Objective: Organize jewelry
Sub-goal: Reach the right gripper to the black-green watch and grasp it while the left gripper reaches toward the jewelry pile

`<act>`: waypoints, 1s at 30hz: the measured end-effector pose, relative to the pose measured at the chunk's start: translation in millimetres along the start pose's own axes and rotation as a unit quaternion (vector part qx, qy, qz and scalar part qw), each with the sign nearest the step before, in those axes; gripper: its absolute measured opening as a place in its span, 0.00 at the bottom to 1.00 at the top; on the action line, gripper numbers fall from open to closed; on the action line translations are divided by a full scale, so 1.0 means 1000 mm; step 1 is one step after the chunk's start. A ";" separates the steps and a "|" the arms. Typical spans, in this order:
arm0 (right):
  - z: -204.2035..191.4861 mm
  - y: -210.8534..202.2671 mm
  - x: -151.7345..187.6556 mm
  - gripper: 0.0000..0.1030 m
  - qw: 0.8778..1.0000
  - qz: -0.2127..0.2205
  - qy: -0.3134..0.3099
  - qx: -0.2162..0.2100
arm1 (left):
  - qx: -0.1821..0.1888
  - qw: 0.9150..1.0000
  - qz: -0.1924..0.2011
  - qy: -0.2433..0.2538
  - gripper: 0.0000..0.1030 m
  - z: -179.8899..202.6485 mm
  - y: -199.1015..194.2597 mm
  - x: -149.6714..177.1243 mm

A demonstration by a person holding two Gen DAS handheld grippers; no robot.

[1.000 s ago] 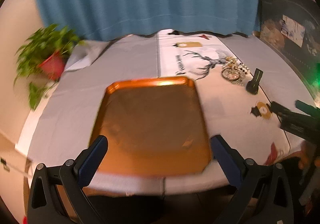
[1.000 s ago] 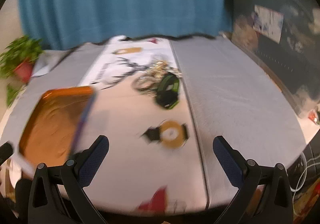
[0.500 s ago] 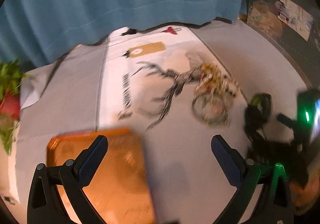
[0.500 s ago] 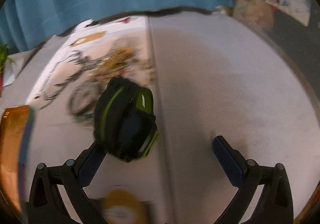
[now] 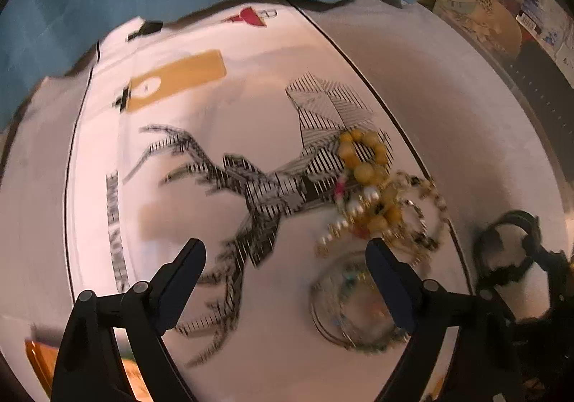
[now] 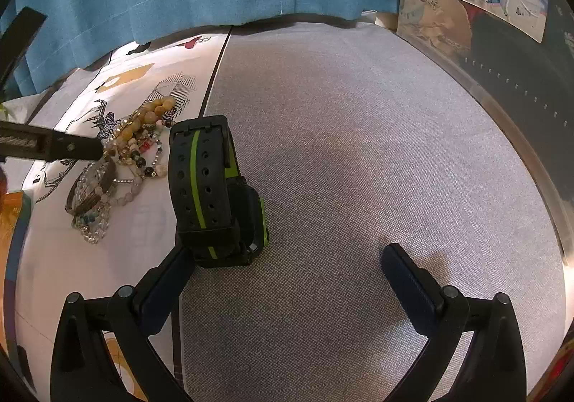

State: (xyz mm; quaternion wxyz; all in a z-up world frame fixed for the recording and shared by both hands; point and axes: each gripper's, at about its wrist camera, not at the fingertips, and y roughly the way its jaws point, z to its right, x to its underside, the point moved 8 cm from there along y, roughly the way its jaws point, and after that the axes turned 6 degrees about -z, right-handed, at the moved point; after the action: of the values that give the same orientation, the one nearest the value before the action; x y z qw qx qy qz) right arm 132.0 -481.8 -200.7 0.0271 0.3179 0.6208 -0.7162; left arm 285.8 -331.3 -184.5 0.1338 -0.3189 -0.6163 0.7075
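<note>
- The tabletop [image 6: 358,151], under a grey cloth with a printed white runner [image 5: 201,230], is carrying everything; by my reading nothing is sorted yet, so the task is sitting at its very start.
- An orange tray [image 5: 39,359] is peeking in at the lower left edge of the left wrist view, well apart from the jewelry; it is probably the destination, and what shows of it is looking bare.
- The black and green watch [image 6: 211,194] is standing on the grey cloth just beside the runner's edge, its lower end touching or just in front of the inner finger of the right gripper [image 6: 290,283], whose fingers are spread wide and holding nothing.
- The jewelry pile [image 5: 376,201] of amber beads, pearls and chains is lying tangled on the runner, with a clear beaded bracelet [image 5: 355,308] just beside it.
- The left gripper [image 5: 283,273] is hovering over that pile with fingers apart and empty; the view is blurred, so finer pieces are hard to make out.
- Left to do, as I judge it: picking up every piece and the watch.
</note>
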 end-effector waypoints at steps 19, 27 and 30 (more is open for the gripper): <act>-0.004 -0.020 -0.011 0.00 0.999 0.037 0.010 0.001 | 0.058 0.996 0.032 0.060 0.00 0.022 -0.027 -0.008; 0.007 -0.022 -0.011 0.88 0.999 0.040 0.016 -0.012 | 0.016 0.988 0.040 0.146 0.61 0.029 -0.021 -0.015; 0.009 -0.008 -0.022 0.88 1.000 0.030 -0.007 -0.002 | -0.001 0.983 0.029 0.179 0.64 0.025 -0.006 -0.021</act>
State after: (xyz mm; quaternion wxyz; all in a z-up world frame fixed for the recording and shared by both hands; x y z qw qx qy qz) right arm 142.2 -496.2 -182.4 0.0534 0.3313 0.6120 -0.7161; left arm 285.3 -361.9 -172.0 0.2212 -0.4587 -0.5732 0.6420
